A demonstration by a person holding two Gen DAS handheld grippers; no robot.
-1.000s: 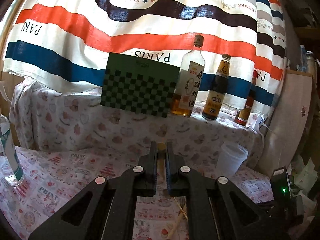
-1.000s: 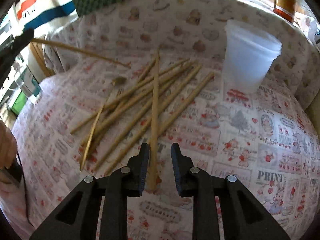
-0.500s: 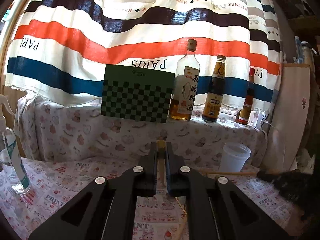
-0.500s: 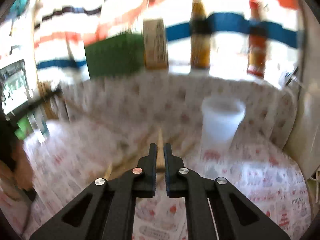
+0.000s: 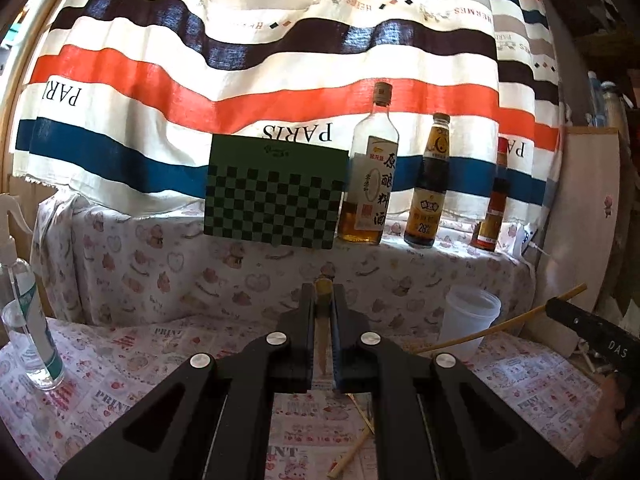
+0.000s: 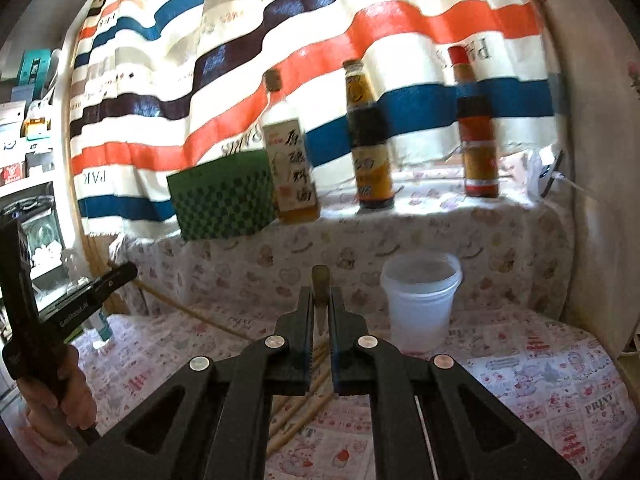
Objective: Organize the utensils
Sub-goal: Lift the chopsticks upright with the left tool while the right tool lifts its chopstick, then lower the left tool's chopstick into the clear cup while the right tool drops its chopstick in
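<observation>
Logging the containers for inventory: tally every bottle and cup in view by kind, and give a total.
Sauce bottles on the ledge: 3, the clear bottle, the dark bottle and the red-capped bottle.
Spray bottles: 1, the spray bottle on the table at the left.
Plastic cups: 1, the white cup.
Total: 5
</observation>
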